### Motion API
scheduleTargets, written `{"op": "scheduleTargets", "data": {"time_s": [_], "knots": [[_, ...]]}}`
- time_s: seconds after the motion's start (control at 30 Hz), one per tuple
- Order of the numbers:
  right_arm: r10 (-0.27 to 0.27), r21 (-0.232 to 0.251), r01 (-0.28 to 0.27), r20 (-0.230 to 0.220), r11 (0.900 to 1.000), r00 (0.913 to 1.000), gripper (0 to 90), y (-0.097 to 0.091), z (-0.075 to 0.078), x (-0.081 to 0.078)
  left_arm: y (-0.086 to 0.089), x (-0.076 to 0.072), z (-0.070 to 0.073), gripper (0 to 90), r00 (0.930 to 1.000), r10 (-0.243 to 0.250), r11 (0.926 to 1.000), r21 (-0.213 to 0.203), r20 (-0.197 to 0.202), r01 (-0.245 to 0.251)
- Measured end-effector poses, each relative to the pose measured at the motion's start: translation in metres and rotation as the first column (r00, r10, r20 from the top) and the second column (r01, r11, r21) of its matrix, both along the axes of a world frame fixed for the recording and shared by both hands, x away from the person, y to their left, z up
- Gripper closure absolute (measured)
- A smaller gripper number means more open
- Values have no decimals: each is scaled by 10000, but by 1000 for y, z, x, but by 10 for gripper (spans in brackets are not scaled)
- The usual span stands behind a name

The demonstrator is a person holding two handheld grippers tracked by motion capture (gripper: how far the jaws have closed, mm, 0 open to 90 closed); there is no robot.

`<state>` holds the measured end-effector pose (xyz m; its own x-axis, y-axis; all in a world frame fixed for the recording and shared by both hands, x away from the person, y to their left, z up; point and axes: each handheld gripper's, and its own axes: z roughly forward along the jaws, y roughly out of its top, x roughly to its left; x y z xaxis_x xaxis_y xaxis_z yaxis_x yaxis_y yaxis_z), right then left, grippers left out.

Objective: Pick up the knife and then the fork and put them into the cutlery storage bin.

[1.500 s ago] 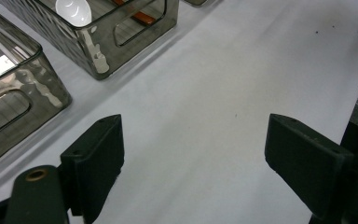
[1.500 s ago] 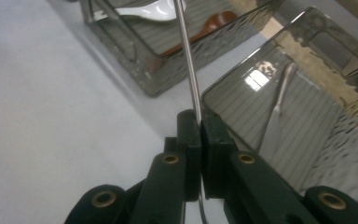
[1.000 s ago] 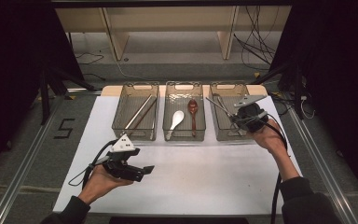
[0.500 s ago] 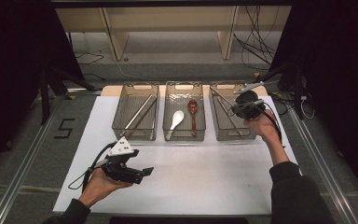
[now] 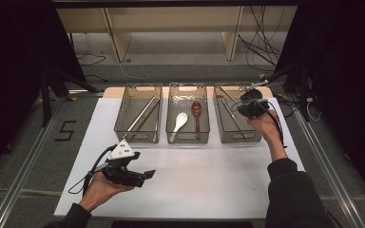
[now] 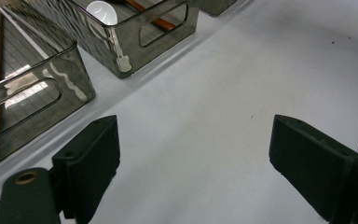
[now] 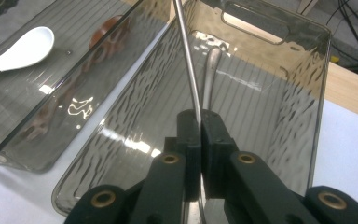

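Spoons (image 5: pixel 190 118) fill the neighbouring bin; right gripper (image 7: pixel 200 122) pinches a metal utensil (image 7: pixel 186 56).

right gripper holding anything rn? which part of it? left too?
Right gripper is shut on a thin metal utensil, pinched on its slim handle, over the right bin. Which utensil it is can't be told. Left gripper is open, holding nothing.

high view overhead; gripper views close — bins (image 5: pixel 187 118) shared

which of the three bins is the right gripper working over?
The rightmost bin: the right gripper hangs over it, shut on a thin metal utensil. The other two hold chopsticks and spoons.
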<state>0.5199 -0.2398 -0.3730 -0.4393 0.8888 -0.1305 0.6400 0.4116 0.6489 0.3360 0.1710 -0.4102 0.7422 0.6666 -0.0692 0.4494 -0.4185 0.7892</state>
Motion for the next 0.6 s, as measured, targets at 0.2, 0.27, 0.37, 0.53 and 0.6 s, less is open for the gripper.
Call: {"op": "scheduleTargets", "data": {"time_s": [0.2,0.27,0.37,0.53,0.6], "knots": [[-324,-26,324,-194,9995,9993,881,0,-5,5,0,0,-1,156,10000,-33,10000,27,-93,33],[-368,-89,367,-206,9993,9991,881,1,-6,6,0,0,-1,156,9999,-36,10000,29,-100,36],[-456,-226,450,-293,9987,9985,879,3,-9,8,0,0,-1,156,9999,-41,10000,45,-99,42],[-537,-565,520,-305,9971,9981,860,8,-14,11,0,0,-2,156,10000,-51,10000,63,-84,52],[-565,-605,558,-91,9966,9984,746,10,-16,10,0,0,-2,156,9999,-100,9998,157,-96,102]]}}
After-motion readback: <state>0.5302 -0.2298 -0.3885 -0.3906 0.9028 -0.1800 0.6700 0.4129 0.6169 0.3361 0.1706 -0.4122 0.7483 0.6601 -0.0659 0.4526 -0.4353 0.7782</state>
